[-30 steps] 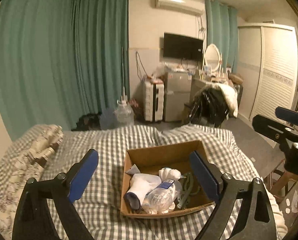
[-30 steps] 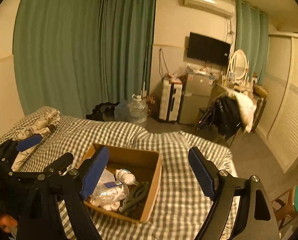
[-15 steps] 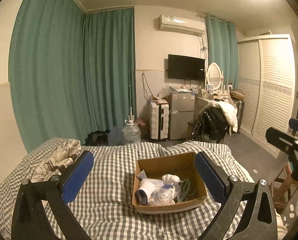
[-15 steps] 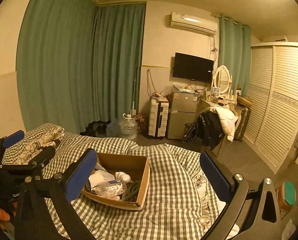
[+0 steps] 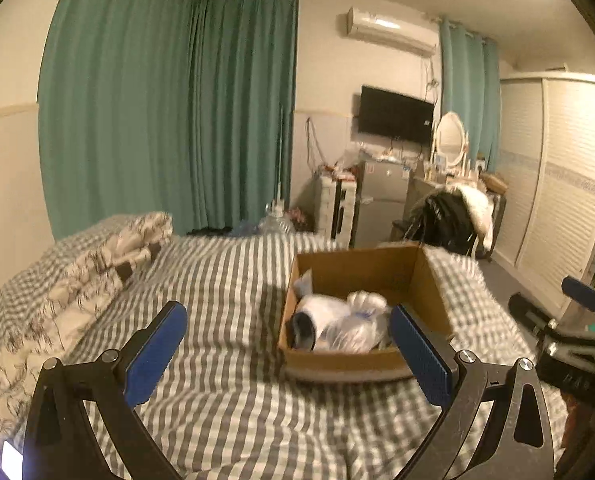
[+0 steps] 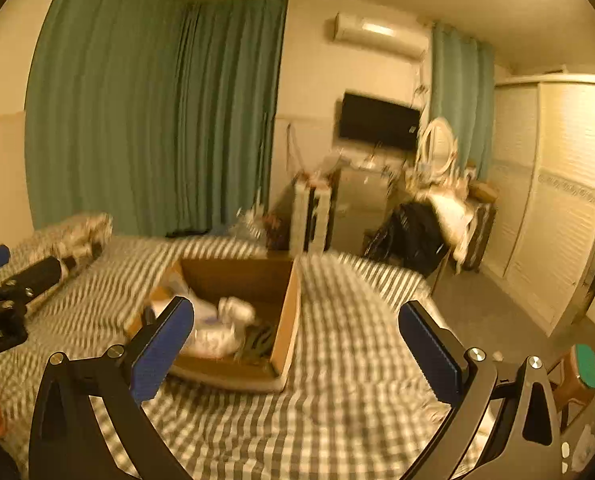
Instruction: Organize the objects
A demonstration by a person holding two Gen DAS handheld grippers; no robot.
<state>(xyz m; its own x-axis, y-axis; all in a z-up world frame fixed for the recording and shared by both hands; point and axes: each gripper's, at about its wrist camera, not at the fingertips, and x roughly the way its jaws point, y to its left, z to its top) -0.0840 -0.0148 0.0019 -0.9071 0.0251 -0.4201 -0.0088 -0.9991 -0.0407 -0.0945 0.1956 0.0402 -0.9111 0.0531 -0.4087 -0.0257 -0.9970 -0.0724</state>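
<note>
An open cardboard box sits on a bed with a grey checked cover. It holds a white hair dryer, a clear plastic bottle and other white items; in the right wrist view the box also holds a dark coiled cord. My left gripper is open and empty, above the bed in front of the box. My right gripper is open and empty, above the box's right side. Each gripper shows at the other view's edge.
A patterned pillow and folded quilt lie at the bed's left. Beyond the bed are green curtains, a water jug, a small fridge, a chair with clothes and a wardrobe. A stool stands at the right.
Both grippers stay open and empty. Both views have moved closer to the box and lower than half a second ago, with motion blur.
</note>
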